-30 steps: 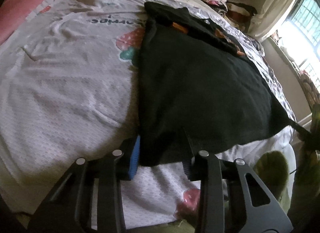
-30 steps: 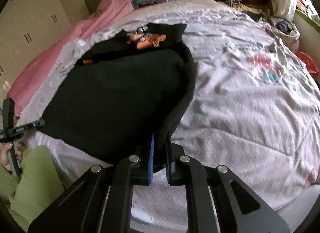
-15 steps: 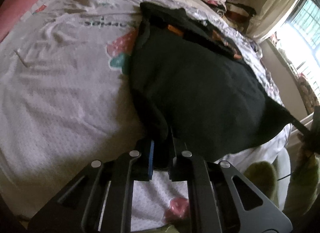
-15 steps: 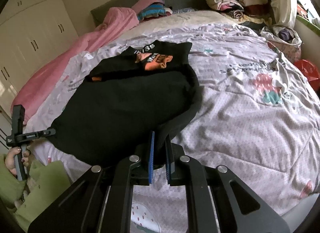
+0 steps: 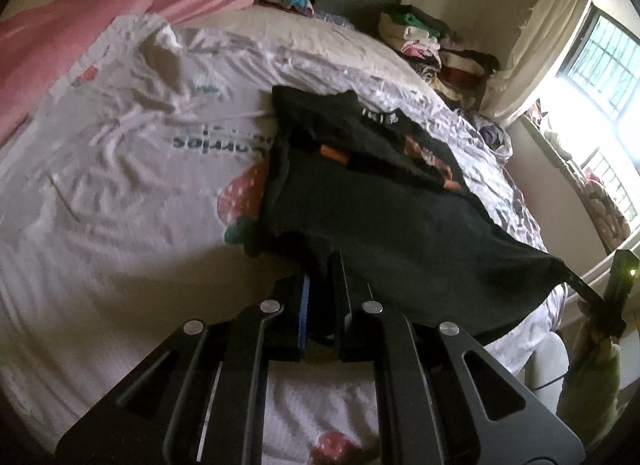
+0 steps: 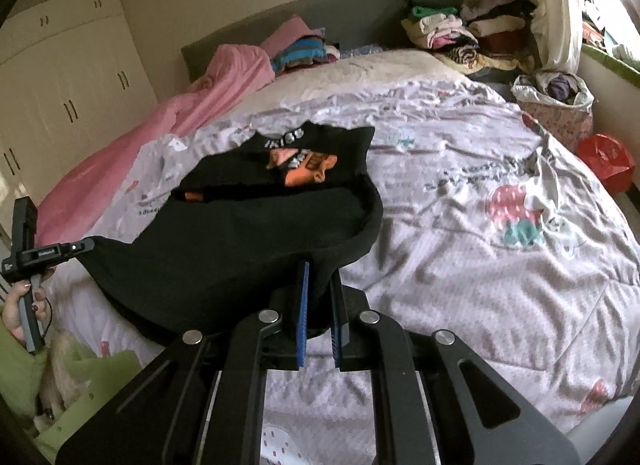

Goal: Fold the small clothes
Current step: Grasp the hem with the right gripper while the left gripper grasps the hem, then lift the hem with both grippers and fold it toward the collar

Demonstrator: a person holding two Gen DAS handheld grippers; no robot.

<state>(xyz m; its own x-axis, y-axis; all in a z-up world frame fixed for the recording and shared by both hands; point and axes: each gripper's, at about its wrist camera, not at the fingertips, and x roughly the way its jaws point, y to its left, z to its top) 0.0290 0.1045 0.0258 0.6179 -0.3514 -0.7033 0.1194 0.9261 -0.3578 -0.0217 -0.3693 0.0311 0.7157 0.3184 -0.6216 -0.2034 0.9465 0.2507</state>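
Observation:
A black garment point(image 5: 400, 217) with an orange and white print point(image 6: 304, 163) lies on the white patterned bed cover point(image 5: 120, 185). Its near hem is raised off the bed and stretched between both grippers, while the far printed part rests flat. My left gripper point(image 5: 322, 265) is shut on one hem corner. My right gripper point(image 6: 318, 271) is shut on the other corner point(image 6: 316, 293). In the right wrist view the left gripper point(image 6: 84, 244) shows at the far left, held by a hand point(image 6: 24, 301), pinching the cloth's tip. The left wrist view catches the right gripper point(image 5: 580, 285) at the right edge.
A pink blanket point(image 6: 168, 121) lies along one side of the bed. Piles of folded clothes point(image 6: 452, 31) stand by the grey headboard point(image 6: 340, 13). A bag of clothes point(image 6: 556, 101) and a red bag point(image 6: 606, 161) sit beside the bed. A green sleeve point(image 6: 48, 393) fills the lower left.
The left gripper closed on the hem corner, and both grippers rose, lifting the near edge of the black garment off the bed. More of the headboard and room came into view.

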